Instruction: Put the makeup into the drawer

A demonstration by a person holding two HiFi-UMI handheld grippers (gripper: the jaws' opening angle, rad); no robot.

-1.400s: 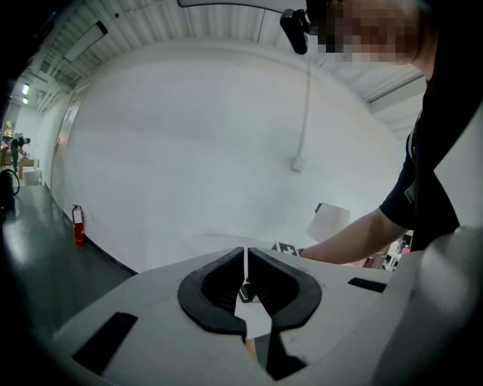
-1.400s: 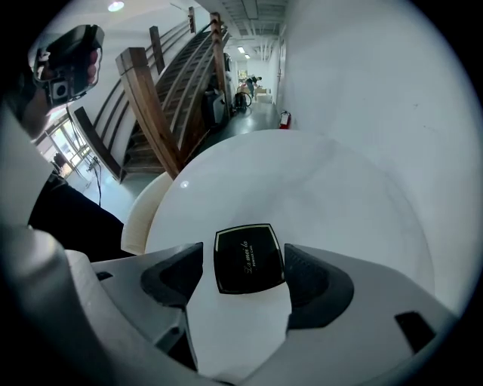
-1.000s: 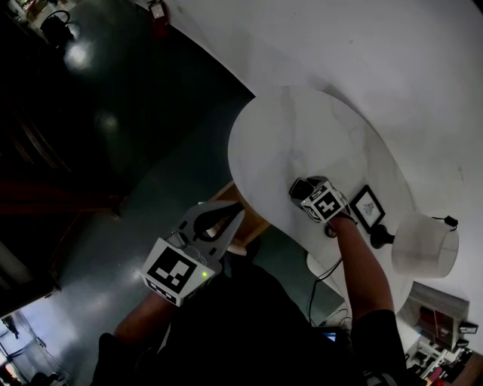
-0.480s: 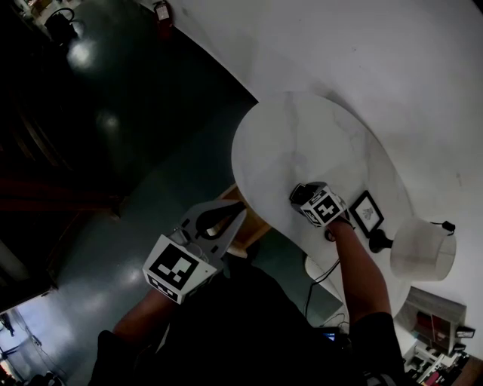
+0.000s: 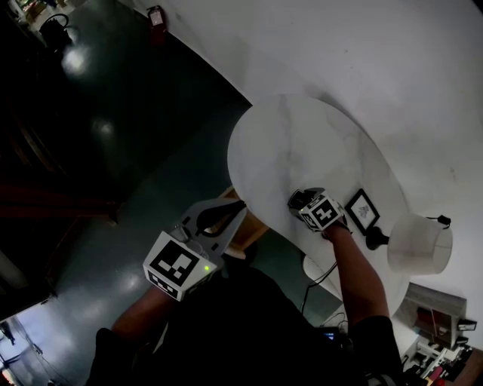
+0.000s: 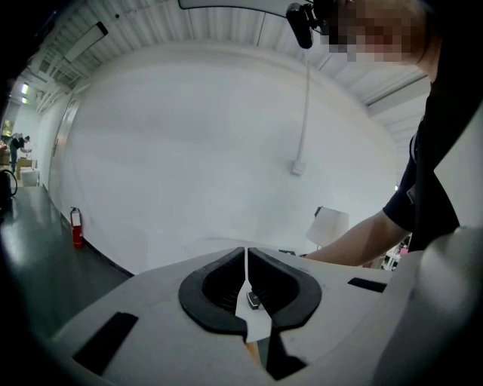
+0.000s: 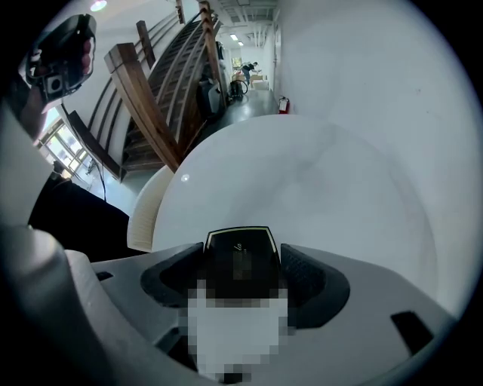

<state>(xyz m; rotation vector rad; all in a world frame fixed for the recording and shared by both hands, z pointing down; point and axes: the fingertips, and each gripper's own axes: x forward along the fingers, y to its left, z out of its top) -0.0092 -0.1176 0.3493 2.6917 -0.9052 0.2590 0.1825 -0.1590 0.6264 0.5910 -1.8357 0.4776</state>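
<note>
A black makeup case [image 7: 240, 260] with a pale rim sits between the jaws of my right gripper [image 7: 241, 256], which is shut on it. In the head view that gripper [image 5: 302, 200] hovers over the near part of the white oval table [image 5: 294, 143], and the case [image 5: 299, 199] shows as a dark block at its tip. My left gripper [image 5: 232, 209] is held low, off the table's near edge, above a wooden drawer unit [image 5: 253, 226] that is mostly hidden. Its jaws [image 6: 245, 252] meet at the tips with nothing between them.
A small black picture frame [image 5: 362, 211] and a white-shaded lamp [image 5: 419, 243] stand on the table's right end. A dark glossy floor [image 5: 113, 113] lies to the left, with a red fire extinguisher [image 5: 155, 15] by the wall. A wooden staircase [image 7: 151, 98] rises beyond the table.
The right gripper with the case has drifted slightly toward the table's near edge. The left gripper has barely moved.
</note>
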